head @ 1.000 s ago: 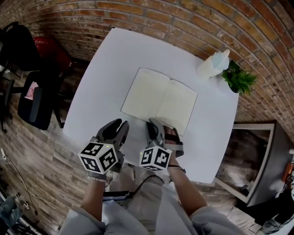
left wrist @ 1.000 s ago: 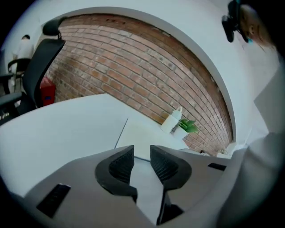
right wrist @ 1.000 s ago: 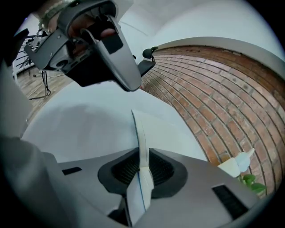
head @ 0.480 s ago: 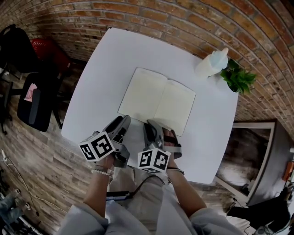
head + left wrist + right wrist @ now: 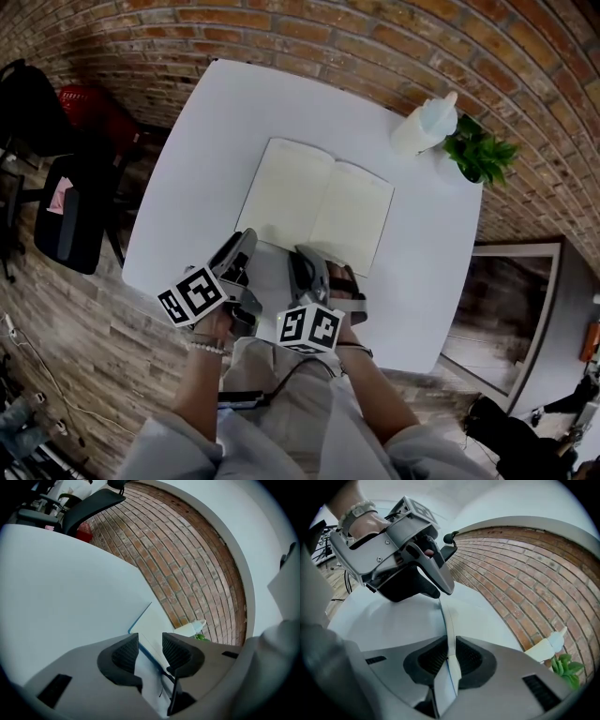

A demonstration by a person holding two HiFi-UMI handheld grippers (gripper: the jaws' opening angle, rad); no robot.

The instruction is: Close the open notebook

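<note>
An open notebook (image 5: 314,204) with cream pages lies flat in the middle of the white table (image 5: 216,122). My right gripper (image 5: 314,262) is at its near edge. In the right gripper view (image 5: 451,660) the pads are shut on a thin white edge of the notebook (image 5: 449,620) with a blue rim. My left gripper (image 5: 246,240) is at the notebook's near left corner, rolled onto its side. In its own view the left gripper (image 5: 150,641) stands open, and the notebook's blue-rimmed edge (image 5: 152,620) runs into the gap untouched.
A white bottle (image 5: 424,122) and a small green plant (image 5: 478,155) stand at the table's far right corner. A black chair (image 5: 66,206) and a red seat (image 5: 89,108) stand left of the table. A dark cabinet (image 5: 511,300) is at the right. Brick wall behind.
My left gripper has rolled onto its side, opened its jaws and slid forward to the notebook's near left corner. The right gripper has stayed at the near edge.
</note>
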